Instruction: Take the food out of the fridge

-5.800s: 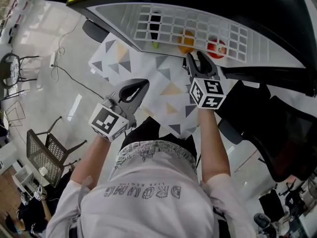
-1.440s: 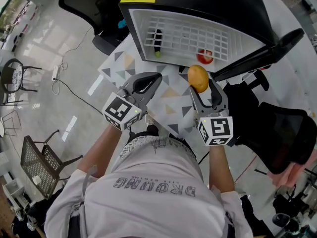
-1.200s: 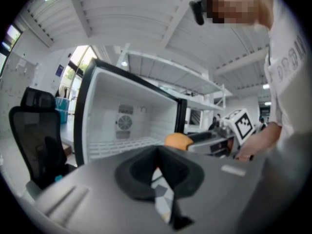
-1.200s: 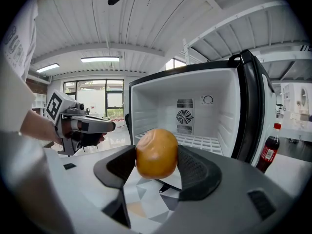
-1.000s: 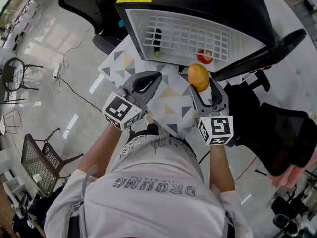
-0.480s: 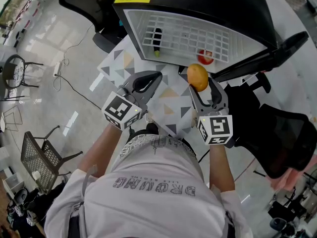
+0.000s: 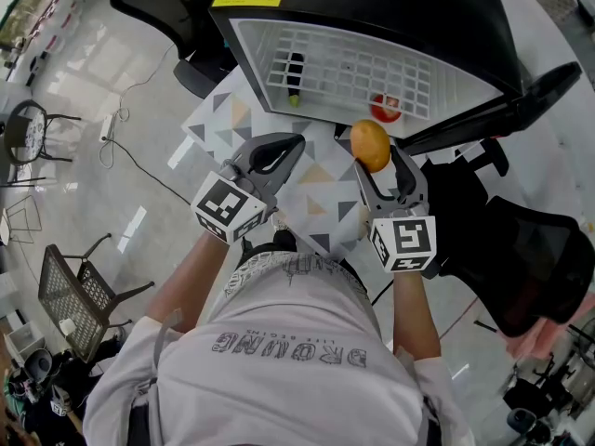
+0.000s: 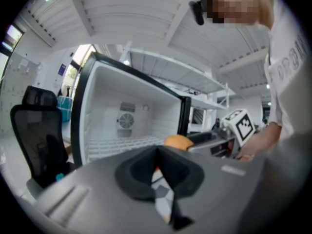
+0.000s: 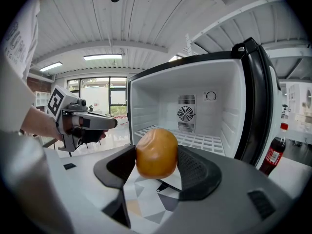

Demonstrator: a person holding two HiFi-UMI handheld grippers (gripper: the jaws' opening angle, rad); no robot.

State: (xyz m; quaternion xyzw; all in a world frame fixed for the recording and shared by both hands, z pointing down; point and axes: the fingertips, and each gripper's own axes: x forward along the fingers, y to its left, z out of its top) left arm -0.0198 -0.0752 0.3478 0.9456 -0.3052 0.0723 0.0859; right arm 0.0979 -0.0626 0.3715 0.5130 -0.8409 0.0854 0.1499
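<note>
The fridge (image 7: 372,7) stands open at the back of the counter (image 7: 321,189), and its door (image 7: 493,110) juts out just beside your right arm. A careless swing that way could knock it.

Your right hand-held gripper (image 9: 156,162) is clamped on the orange (image 7: 371,144), which is out of the fridge and held in the air above the counter. It is round and pinched only at its sides. Slacken early and it will likely drop, roll and go over the counter's edge. Squeeze harder and you may bruise it.

Your left hand-held gripper (image 8: 157,150) has its jaws together on nothing, so it cannot catch a fall.

A dark vegetable (image 7: 294,67) and a red fruit (image 7: 386,107) lie on the fridge shelf.
</note>
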